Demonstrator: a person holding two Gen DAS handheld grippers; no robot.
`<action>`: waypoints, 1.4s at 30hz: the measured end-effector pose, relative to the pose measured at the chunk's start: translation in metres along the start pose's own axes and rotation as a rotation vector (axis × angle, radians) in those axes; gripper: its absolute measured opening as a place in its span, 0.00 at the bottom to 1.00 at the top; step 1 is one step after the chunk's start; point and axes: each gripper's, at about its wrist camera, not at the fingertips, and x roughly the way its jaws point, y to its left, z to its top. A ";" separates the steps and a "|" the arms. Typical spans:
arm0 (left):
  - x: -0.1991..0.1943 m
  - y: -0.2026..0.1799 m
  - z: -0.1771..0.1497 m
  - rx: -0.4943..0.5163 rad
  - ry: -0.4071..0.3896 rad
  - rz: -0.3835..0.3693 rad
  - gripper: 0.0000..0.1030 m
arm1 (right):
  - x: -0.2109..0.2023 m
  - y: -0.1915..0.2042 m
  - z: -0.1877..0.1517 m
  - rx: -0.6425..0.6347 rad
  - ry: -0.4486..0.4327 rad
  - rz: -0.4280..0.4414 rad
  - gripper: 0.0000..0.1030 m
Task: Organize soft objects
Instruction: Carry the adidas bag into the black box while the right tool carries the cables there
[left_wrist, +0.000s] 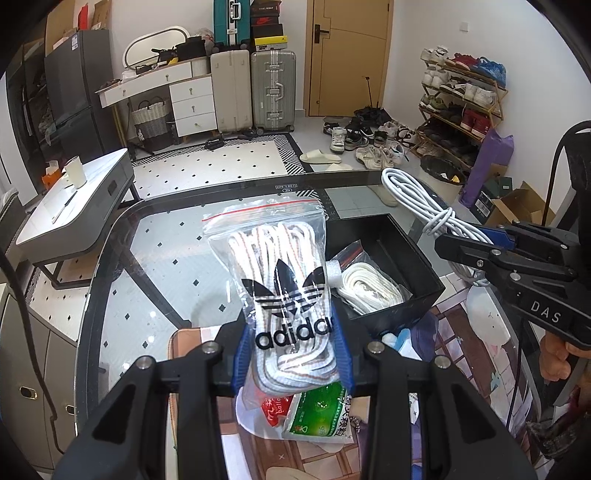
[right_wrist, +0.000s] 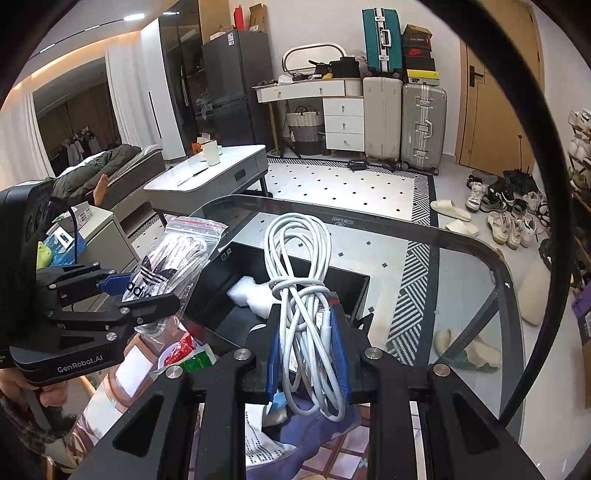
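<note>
A clear zip bag of white shoelaces (left_wrist: 275, 266) with a black adidas logo stands upright between the blue pads of my left gripper (left_wrist: 291, 350), which is shut on its lower half. The same bag (right_wrist: 173, 254) and left gripper (right_wrist: 138, 290) appear at the left of the right wrist view. My right gripper (right_wrist: 307, 354) is shut on a coiled white cable bundle (right_wrist: 299, 273). In the left wrist view, that cable (left_wrist: 413, 195) and right gripper (left_wrist: 469, 240) hang above the right side of a black box (left_wrist: 388, 229). Another bag of white laces (left_wrist: 369, 284) lies inside the box.
The box (right_wrist: 351, 291) sits on a glass table (left_wrist: 155, 258) with a rounded black rim; white bubble wrap (right_wrist: 251, 295) lies in it. A green packet (left_wrist: 317, 410) and a red packet (left_wrist: 271, 410) lie below my left gripper on a printed mat. A person's hand (left_wrist: 554, 354) grips the right handle.
</note>
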 end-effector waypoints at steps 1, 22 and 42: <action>0.001 0.000 0.001 0.001 0.000 -0.002 0.36 | 0.001 0.001 0.001 0.000 -0.003 0.001 0.23; 0.026 -0.003 0.019 0.025 0.008 -0.003 0.36 | 0.030 -0.006 0.021 0.010 -0.021 0.028 0.23; 0.053 -0.001 0.031 0.044 0.029 -0.044 0.36 | 0.064 -0.011 0.029 0.015 0.021 0.047 0.23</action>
